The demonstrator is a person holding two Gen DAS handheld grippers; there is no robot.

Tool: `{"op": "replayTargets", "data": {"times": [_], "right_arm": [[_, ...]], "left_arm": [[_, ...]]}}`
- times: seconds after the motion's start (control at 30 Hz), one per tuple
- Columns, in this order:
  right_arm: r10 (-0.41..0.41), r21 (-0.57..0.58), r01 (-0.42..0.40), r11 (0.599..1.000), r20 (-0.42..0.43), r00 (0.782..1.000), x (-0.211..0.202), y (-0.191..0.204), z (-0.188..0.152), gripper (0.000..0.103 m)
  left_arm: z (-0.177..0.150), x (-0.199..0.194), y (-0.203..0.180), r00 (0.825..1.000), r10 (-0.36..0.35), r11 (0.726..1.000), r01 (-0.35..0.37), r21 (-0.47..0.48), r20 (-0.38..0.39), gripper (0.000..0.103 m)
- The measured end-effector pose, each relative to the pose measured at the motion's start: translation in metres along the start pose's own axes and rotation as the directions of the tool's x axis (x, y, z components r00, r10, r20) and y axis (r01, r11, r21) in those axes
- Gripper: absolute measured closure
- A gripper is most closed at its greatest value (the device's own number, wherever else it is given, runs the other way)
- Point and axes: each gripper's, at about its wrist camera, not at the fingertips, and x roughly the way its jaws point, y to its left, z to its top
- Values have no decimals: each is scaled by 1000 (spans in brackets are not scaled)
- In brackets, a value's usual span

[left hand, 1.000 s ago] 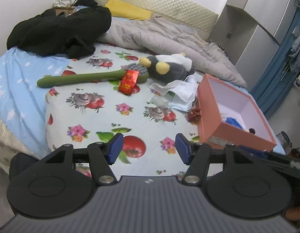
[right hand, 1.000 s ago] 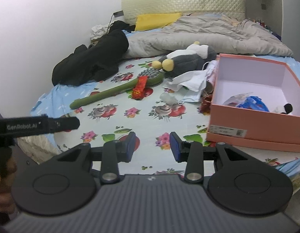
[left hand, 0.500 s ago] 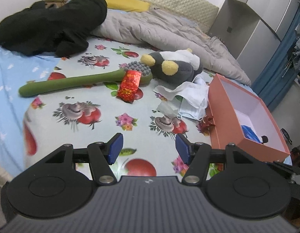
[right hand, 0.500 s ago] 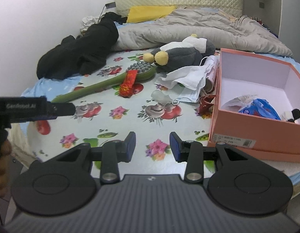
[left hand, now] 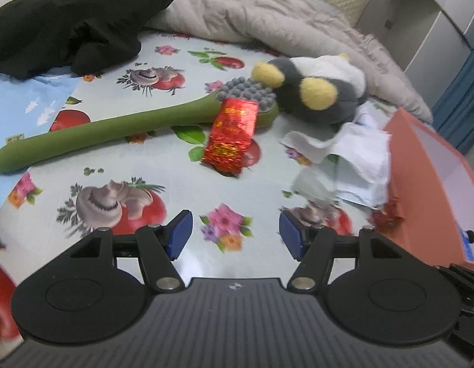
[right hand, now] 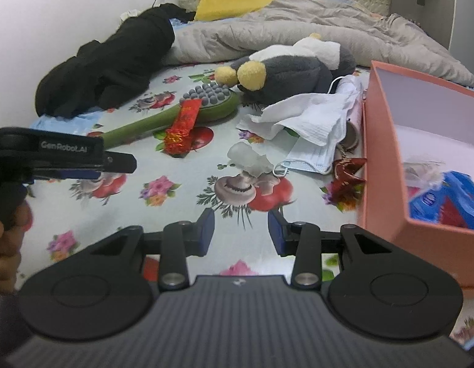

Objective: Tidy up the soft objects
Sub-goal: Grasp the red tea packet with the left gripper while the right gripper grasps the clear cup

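Observation:
A grey plush toy (left hand: 316, 92) (right hand: 295, 67) with yellow feet lies on the flowered bedsheet (left hand: 139, 165). In front of it lie a green massage stick (left hand: 114, 132) (right hand: 163, 119), a red foil packet (left hand: 232, 136) (right hand: 181, 132), white cloths and a face mask (left hand: 353, 153) (right hand: 313, 128), and a clear wrapper (right hand: 247, 159). An open orange box (left hand: 427, 165) (right hand: 387, 159) stands to the right. My left gripper (left hand: 235, 234) is open and empty above the sheet, short of the packet. My right gripper (right hand: 240, 231) is open and empty, short of the wrapper.
A black garment (left hand: 74, 21) (right hand: 114, 64) lies at the far left. A grey duvet (left hand: 283, 15) (right hand: 298, 27) and a yellow pillow (right hand: 234, 4) lie by the headboard. The box holds a blue packet (right hand: 445, 199). A red foil scrap (right hand: 347, 178) lies beside the box.
Both grippers have moved forward over the bed toward the objects, which look larger now. Both stay open and empty.

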Motion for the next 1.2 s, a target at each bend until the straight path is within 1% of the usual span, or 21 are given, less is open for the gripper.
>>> {"op": "replayTargets", "data": {"times": [0.07,0.37,0.43,0.57,0.6,0.63,0.67,0.7,0.8,0.9,1.0,1.07,1.17,1.2], "right_arm": [[2,1,-2,1000,-7,1000,13,-1,4,61],[-40,-17,40,999,-17,999,68,-7,23,61],[-46,-19,46,999,-20,999,80,-8,28,61],[-57,-52,55,997,-25,998,101,-9,39,61],[-58,-56,56,997,-26,998,106,-9,43,59],[-54,-60,53,997,-29,998,110,-9,46,56],[-47,-66,45,997,-28,999,115,-8,50,50],[-38,-71,37,997,-18,999,118,-9,53,48],[-22,-88,21,996,-20,1000,129,-9,60,47],[-7,-106,2,994,-47,999,143,-10,62,48],[52,-75,-58,995,-82,995,151,-15,61,48],[70,-67,-77,995,-94,993,153,-15,58,48],[77,-74,-85,994,-99,992,152,-13,55,50],[76,-80,-83,993,-98,992,151,-11,54,55]], "left_arm": [[7,15,4,1000,2,1000,-2,-2,-15,35],[31,78,7,999,11,999,-10,30,-46,33],[36,91,7,999,17,999,-15,42,-46,33],[47,108,7,999,25,997,-23,69,-21,33],[50,112,7,999,22,997,-21,74,-23,33],[52,116,7,999,21,997,-19,79,-29,33],[54,120,7,999,20,997,-17,82,-32,33],[56,123,8,999,18,996,-15,83,-31,33],[59,130,9,1000,11,997,-9,78,-24,33],[61,135,5,1000,11,995,-11,103,-8,33],[63,137,4,1000,-5,994,6,109,-9,34],[63,137,2,1000,-20,994,22,112,-17,35],[61,136,-1,1000,-19,992,22,126,-22,45],[60,135,-2,1000,-18,991,21,129,-22,45]]}}
